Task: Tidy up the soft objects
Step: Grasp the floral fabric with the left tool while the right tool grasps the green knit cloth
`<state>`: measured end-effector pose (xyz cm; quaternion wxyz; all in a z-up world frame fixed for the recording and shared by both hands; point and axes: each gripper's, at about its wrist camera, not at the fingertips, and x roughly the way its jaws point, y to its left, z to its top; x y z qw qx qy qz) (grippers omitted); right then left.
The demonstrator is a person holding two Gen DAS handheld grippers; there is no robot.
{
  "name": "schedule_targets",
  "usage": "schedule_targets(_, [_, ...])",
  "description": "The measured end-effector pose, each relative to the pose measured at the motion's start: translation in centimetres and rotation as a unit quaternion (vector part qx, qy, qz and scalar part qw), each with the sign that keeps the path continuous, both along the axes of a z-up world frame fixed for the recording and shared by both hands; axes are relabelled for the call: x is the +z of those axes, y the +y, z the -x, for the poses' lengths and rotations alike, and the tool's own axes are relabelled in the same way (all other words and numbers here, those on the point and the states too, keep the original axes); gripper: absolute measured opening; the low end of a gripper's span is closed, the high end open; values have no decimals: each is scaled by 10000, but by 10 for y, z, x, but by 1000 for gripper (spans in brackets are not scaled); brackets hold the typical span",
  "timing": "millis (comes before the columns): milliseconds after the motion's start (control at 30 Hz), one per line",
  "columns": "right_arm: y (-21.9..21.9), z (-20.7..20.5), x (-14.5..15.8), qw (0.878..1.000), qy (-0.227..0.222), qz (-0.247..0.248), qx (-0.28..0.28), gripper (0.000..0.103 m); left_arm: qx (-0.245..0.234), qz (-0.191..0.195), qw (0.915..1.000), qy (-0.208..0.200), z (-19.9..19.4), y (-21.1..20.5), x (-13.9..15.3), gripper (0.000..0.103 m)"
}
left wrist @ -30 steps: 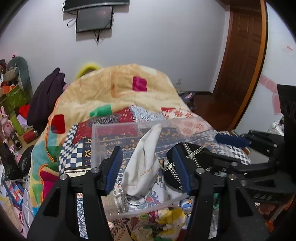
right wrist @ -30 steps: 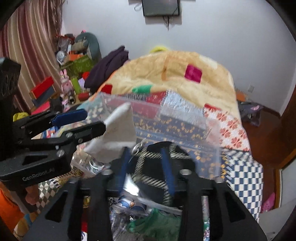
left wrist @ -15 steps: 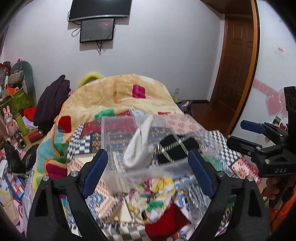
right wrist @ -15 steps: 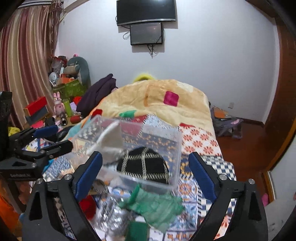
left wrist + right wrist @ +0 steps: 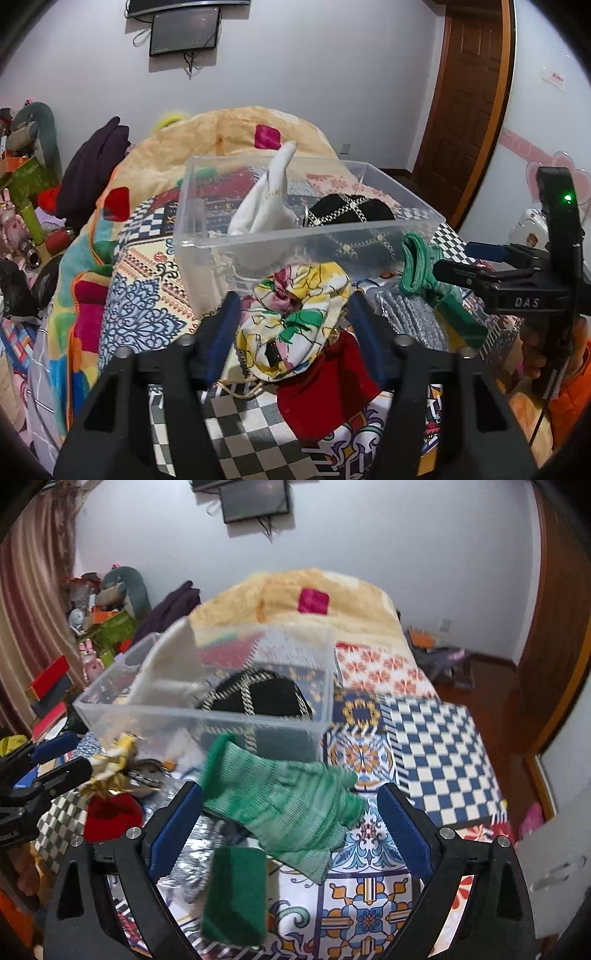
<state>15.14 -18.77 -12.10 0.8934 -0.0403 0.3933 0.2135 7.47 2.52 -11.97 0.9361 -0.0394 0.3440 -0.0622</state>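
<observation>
Scarf (image 5: 295, 317) and green glove (image 5: 284, 805) look light, limp; pinch each at a bunched fold. Left gripper (image 5: 291, 332) and right gripper (image 5: 291, 827) both spread wide, holding nothing.

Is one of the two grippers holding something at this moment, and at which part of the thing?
Nothing is held. The left gripper stands open around the floral cloth, and the right gripper stands open around the green glove, not closed on it.

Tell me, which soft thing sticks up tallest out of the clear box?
The white cloth. It pokes up past the clear box rim, while the black chain-patterned piece beside it stays low inside.
</observation>
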Motion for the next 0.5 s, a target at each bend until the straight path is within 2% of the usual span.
schedule_targets(167, [5, -1, -10, 9993, 287, -106, 212, 73, -105, 95, 9998, 156, -2, -1, -11, 26])
schedule_targets(267, [10, 0, -16, 9990, 355, -46, 280, 58, -92, 111, 9998, 161, -1, -1, -13, 18])
schedule_targets(300, [11, 1, -16, 9990, 345, -28, 278, 54, -86, 122, 9998, 145, 0, -1, -13, 17])
schedule_targets(367, [9, 2, -15, 9990, 354, -43, 273, 39, -84, 176, 9998, 98, 2, -1, -11, 12])
schedule_targets(400, [9, 1, -14, 9990, 358, -76, 274, 37, -79, 205, 9997, 62, 4, 0, -8, 12])
schedule_targets(467, [7, 3, -12, 9989, 335, -128, 287, 25, -71, 241, 9997, 10, 5, 2, -5, 11])
schedule_targets(500, [7, 4, -11, 9989, 327, -144, 299, 22, -70, 263, 9996, -18, 6, 3, -2, 11])
